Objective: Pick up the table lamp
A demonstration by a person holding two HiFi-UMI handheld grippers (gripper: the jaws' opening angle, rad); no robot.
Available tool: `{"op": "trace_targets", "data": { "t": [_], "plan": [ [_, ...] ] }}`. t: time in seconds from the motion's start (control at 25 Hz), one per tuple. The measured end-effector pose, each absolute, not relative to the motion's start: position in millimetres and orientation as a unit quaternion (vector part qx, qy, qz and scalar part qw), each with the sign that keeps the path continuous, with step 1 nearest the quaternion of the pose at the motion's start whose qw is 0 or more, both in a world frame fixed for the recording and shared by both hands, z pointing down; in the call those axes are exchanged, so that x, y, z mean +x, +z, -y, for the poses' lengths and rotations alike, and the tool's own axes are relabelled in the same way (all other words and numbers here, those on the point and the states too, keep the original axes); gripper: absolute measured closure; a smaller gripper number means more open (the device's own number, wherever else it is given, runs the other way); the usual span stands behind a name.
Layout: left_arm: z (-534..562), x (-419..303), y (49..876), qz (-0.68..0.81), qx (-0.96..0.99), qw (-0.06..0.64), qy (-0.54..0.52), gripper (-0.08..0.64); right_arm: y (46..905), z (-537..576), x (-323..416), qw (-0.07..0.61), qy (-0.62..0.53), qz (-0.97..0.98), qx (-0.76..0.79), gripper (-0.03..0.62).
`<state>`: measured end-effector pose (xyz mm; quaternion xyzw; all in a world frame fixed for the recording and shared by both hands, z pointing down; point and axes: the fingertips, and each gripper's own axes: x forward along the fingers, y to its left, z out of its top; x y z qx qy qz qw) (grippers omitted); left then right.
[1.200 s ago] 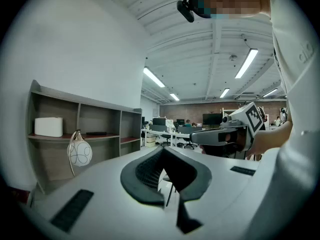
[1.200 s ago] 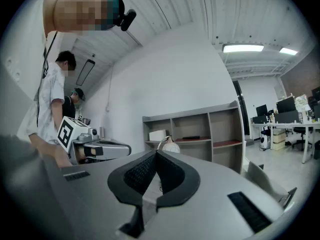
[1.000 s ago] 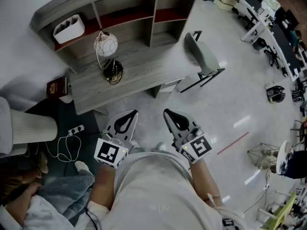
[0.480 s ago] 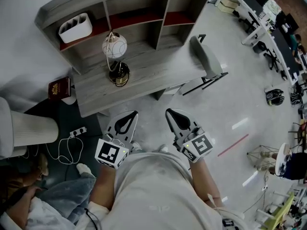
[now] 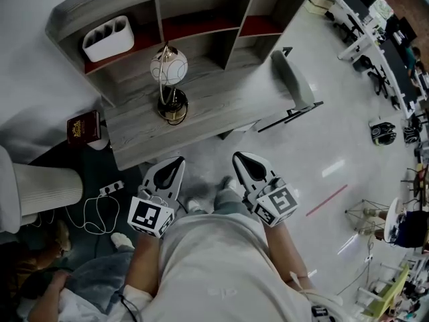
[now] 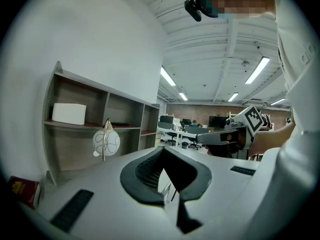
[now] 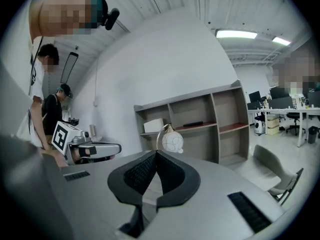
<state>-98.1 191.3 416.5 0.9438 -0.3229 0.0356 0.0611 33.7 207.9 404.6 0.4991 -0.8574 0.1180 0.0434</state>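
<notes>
**Q:** Where does the task's object stand, and what makes it awkward to take?

**A:** The table lamp point(image 5: 169, 76) has a white globe shade hung from a thin arched brass stem over a round black base. It stands upright on the left part of the grey wood-grain desk point(image 5: 221, 109), just in front of the open-fronted shelf unit point(image 5: 201, 9). It looks top-heavy. Pads would probably slide on the smooth globe, and a hold high on the stem could let the base swing.

**Q:** In what state are the two tools?

**A:** The left gripper point(image 5: 175, 163) and the right gripper point(image 5: 240, 158) each have their jaws closed tip to tip with nothing between them. Both are held low in front of the person's body, well apart from the lamp. If the jaws arrive shut they would push the lamp rather than take it. A nudge could tip it back against the shelf unit or skid the base across the desk.

**Q:** What lies further out?

**A:**
- **On the shelf:** a white oblong container point(image 5: 106, 37) sits on the red-lined shelf above and to the left of the lamp. A careless lift could knock the stem's top against that shelf board.
- **By the desk:** a dark red book point(image 5: 84, 127) lies by the left end, and a grey chair point(image 5: 289, 79) stands at the right end. Both are clear of a straight approach.
- **On the floor:** a white power strip with a looped cable point(image 5: 106, 183) lies near the person's left side and could catch a foot.
- **The lamp's cord:** whether one runs from the base cannot be made out. If one does, it could tug the lamp as it rises.
</notes>
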Motion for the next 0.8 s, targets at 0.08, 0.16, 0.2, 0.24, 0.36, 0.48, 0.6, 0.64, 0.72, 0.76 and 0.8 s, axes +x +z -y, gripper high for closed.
{"op": "trace_targets", "data": {
  "t": [0.08, 0.16, 0.2, 0.24, 0.36, 0.48, 0.6, 0.64, 0.72, 0.76, 0.8],
  "plan": [
    [-179, -95, 420, 0.323, 0.943, 0.066, 0.039, 0.546, 407, -195, 34, 0.046, 0.118, 0.859, 0.496, 0.563],
    [-165, -91, 424, 0.327, 0.942, 0.066, 0.043, 0.546, 412, -178, 38, 0.047, 0.121, 0.861, 0.492, 0.563],
    [-156, -89, 425, 0.330, 0.941, 0.066, 0.045, 0.546, 415, -169, 40, 0.047, 0.123, 0.862, 0.489, 0.563],
    [-147, -87, 426, 0.334, 0.939, 0.065, 0.047, 0.546, 417, -158, 43, 0.047, 0.126, 0.864, 0.485, 0.563],
    [-116, -79, 429, 0.354, 0.931, 0.065, 0.053, 0.546, 422, -125, 54, 0.046, 0.130, 0.872, 0.470, 0.563],
    [-86, -71, 428, 0.381, 0.920, 0.068, 0.058, 0.546, 423, -89, 67, 0.048, 0.132, 0.881, 0.451, 0.561],
    [-60, -61, 425, 0.405, 0.909, 0.064, 0.070, 0.546, 424, -53, 79, 0.050, 0.140, 0.890, 0.430, 0.563],
    [-51, -59, 425, 0.415, 0.905, 0.063, 0.074, 0.546, 424, -41, 82, 0.050, 0.141, 0.894, 0.422, 0.563],
    [-35, -56, 425, 0.436, 0.894, 0.062, 0.078, 0.546, 424, -20, 87, 0.051, 0.142, 0.902, 0.405, 0.563],
    [-27, -54, 424, 0.444, 0.890, 0.064, 0.081, 0.546, 423, -10, 88, 0.051, 0.142, 0.906, 0.395, 0.563],
    [-20, -52, 424, 0.453, 0.885, 0.065, 0.083, 0.546, 423, -1, 89, 0.052, 0.143, 0.910, 0.385, 0.561]
  ]
}}
